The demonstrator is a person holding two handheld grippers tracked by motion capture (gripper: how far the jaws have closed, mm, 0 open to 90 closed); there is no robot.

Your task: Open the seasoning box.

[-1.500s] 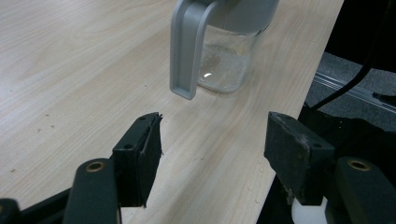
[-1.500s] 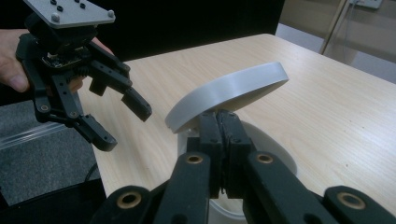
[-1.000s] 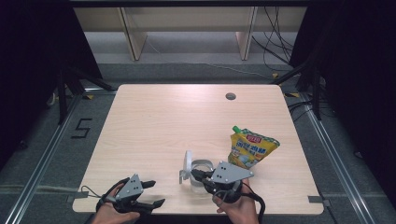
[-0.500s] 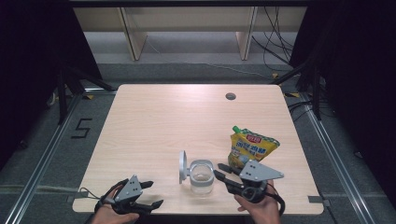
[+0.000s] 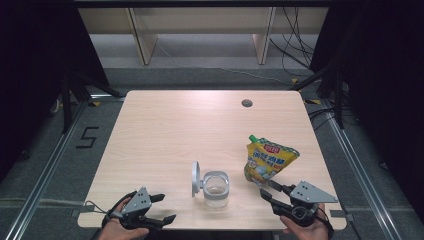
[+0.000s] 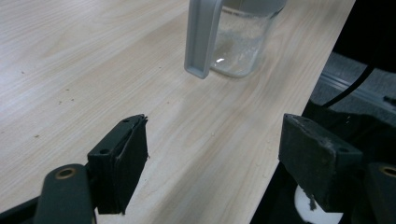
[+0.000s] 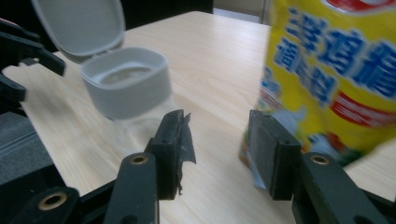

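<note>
The right gripper (image 5: 268, 193) sits at the near right corner of the table (image 5: 165, 125), its jaws parted with nothing between them, and they have just been opening; in the right gripper view they are a moderate gap apart over bare wood; the yellow pouch (image 5: 269, 160) stands just ahead of this gripper and slightly to its right, its foot close to the right pad, whether touching I cannot tell; the pouch stands upright with its long axis vertical, leaning a little, the green spout at its top end pointing up and toward the far side of the table, the printed face turned toward the person; the clear jar (image 5: 215, 189) stands ahead and to the left of the right gripper, near but apart from it, upright with its mouth facing up; its grey lid (image 5: 196, 178) is swung open and stands on edge on the side of the jar away from the pouch; the left gripper (image 5: 163, 208) rests at the near left edge of the table, jaws wide apart and empty, having just been opening a little more; the jar is ahead of it, well clear of its pads, the lid edge being the part nearest it
</note>
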